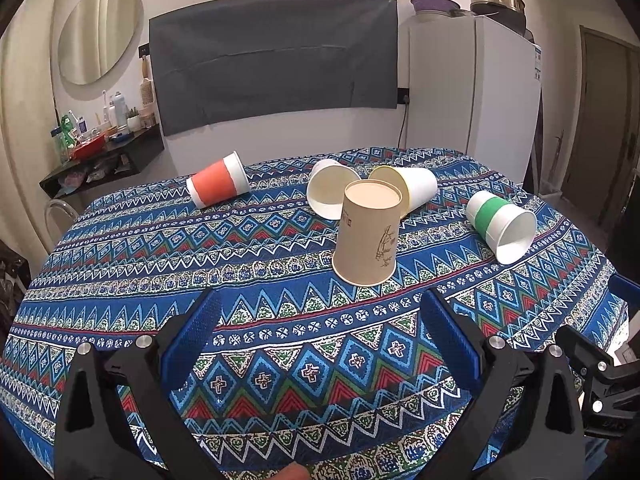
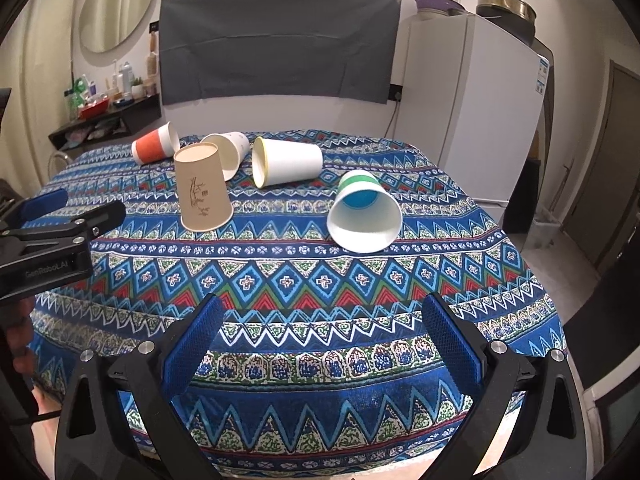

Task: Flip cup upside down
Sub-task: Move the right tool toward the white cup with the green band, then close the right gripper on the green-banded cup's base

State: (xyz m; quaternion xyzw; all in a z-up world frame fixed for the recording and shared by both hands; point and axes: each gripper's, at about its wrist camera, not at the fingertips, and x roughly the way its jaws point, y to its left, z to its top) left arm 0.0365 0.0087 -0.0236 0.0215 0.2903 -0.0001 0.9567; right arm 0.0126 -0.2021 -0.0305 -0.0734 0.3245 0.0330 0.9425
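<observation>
Jaws of both grippers stand wide apart, holding nothing. Left gripper [image 1: 318, 320] hovers low over the desk [image 1: 120, 264], which wears a blue patterned cloth; its blue pads point toward a brown paper cup [image 1: 368, 236] just ahead, slightly right of centre. That cup already sits mouth down, base up. Right gripper [image 2: 320, 320] hangs further back w/ its jaws aimed at a green-banded cup [image 2: 362, 212] lying on its side, open mouth facing the camera. Behind, also on their sides: a yellow-rimmed white cup [image 2: 286, 162], a plain white cup [image 2: 228, 154] touching or nearly touching the brown one, and an orange-banded cup [image 2: 154, 148] at the far left.

Judgement: one cup looks done; the green-banded cup is probably next for the right gripper. To do it well, approx. centre the jaws across the cup's mid-body, squeeze lightly since thin paper crushes, lift clear of the cloth, rotate mouth down, set flat before letting go.
</observation>
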